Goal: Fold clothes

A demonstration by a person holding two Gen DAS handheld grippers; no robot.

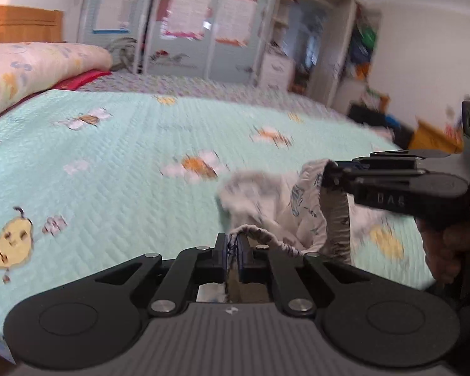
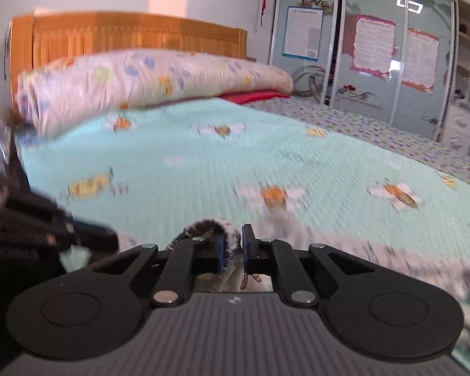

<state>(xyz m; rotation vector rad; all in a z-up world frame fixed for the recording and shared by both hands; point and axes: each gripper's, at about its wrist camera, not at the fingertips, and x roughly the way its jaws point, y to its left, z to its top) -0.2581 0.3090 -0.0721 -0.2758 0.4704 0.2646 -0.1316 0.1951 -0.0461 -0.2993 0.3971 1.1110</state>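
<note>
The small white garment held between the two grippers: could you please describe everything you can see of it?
The small white garment looks like soft, thin cotton, white with faint blue printed figures and a gathered grey elastic band along its edge. It hangs crumpled and lifted above the mint quilted bedspread. The left gripper is shut on the elastic band at one side; the right gripper pinches the band at the other side, so the cloth sags between them. The pictures are blurred, so its exact type is unclear.
</note>
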